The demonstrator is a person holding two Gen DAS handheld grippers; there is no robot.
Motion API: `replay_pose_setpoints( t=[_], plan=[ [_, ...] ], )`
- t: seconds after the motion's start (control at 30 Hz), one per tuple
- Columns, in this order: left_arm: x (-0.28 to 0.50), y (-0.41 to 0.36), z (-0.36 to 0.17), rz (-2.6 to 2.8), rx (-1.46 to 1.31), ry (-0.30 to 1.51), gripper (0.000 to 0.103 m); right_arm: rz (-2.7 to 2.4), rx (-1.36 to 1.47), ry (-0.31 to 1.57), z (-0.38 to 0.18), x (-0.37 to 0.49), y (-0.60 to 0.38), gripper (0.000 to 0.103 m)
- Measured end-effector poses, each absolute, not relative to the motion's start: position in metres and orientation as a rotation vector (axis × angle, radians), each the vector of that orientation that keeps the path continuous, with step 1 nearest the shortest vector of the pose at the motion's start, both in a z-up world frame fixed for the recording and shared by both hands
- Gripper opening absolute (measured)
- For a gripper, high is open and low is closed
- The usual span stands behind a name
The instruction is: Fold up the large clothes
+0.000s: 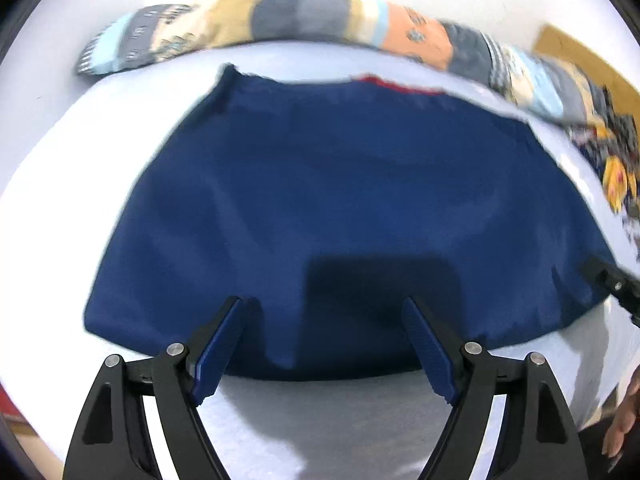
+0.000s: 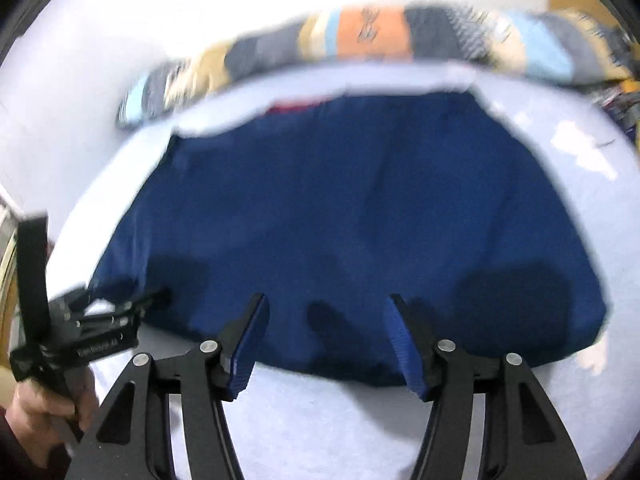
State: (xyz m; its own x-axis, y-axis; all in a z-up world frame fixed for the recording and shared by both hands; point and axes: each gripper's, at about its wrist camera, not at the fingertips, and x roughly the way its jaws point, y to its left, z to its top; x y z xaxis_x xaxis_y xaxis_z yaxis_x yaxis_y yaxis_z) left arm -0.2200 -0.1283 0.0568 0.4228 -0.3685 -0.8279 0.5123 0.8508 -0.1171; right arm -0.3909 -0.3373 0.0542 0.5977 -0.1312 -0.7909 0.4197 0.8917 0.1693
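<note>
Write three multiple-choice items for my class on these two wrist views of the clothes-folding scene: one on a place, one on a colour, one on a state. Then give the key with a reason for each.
1. Where does the patterned quilt lie?
A. along the far side of the garment
B. on top of the garment
C. between the gripper fingers

2. What colour is the garment spread on the white sheet?
A. green
B. navy blue
C. yellow

3. How do the jaws of the left gripper and the right gripper stand?
A. both shut on the cloth
B. one shut, one open
C. both open, nothing between them

Key: 1 A, the quilt runs beyond the garment's far edge. 2 B, the cloth is plainly navy. 3 C, each wrist view shows a wide gap between the pads.
</note>
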Motion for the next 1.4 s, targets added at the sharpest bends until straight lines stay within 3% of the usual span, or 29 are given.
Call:
replay_pose_setpoints(
  t=[0.1, 0.27, 0.4, 0.57, 0.87, 1.1, 1.4],
  plan=[
    [-0.231, -0.126, 0.061, -0.559, 0.156, 0.972, 0.081, -0.435, 0.418, 0.864, 0.052, -0.404, -0.359, 0.067],
    [-0.253, -0.138, 0.062, -0.598, 0.275, 0.938, 0.081, -0.51, 0.577, 0.96, 0.023, -0.407, -0.386, 0.066],
    [-0.276, -0.144, 0.066, -0.624, 0.353, 0.893, 0.081, -0.497, 0.491, 0.987, 0.022, -0.401, -0.37, 0.071],
    [-0.289, -0.146, 0.068, -0.641, 0.397, 0.867, 0.081, -0.399, 0.488, 0.931, 0.03, -0.406, -0.348, 0.069],
    [-0.281, -0.136, 0.072, -0.618, 0.345, 0.887, 0.081, -0.398, 0.406, 1.031, 0.012, -0.39, -0.335, 0.07],
    [-0.274, -0.133, 0.071, -0.598, 0.318, 0.898, 0.081, -0.365, 0.403, 0.913, 0.032, -0.395, -0.33, 0.069],
    [-0.264, -0.133, 0.065, -0.567, 0.302, 0.913, 0.081, -0.4, 0.457, 0.997, 0.012, -0.39, -0.34, 0.071]
  ],
)
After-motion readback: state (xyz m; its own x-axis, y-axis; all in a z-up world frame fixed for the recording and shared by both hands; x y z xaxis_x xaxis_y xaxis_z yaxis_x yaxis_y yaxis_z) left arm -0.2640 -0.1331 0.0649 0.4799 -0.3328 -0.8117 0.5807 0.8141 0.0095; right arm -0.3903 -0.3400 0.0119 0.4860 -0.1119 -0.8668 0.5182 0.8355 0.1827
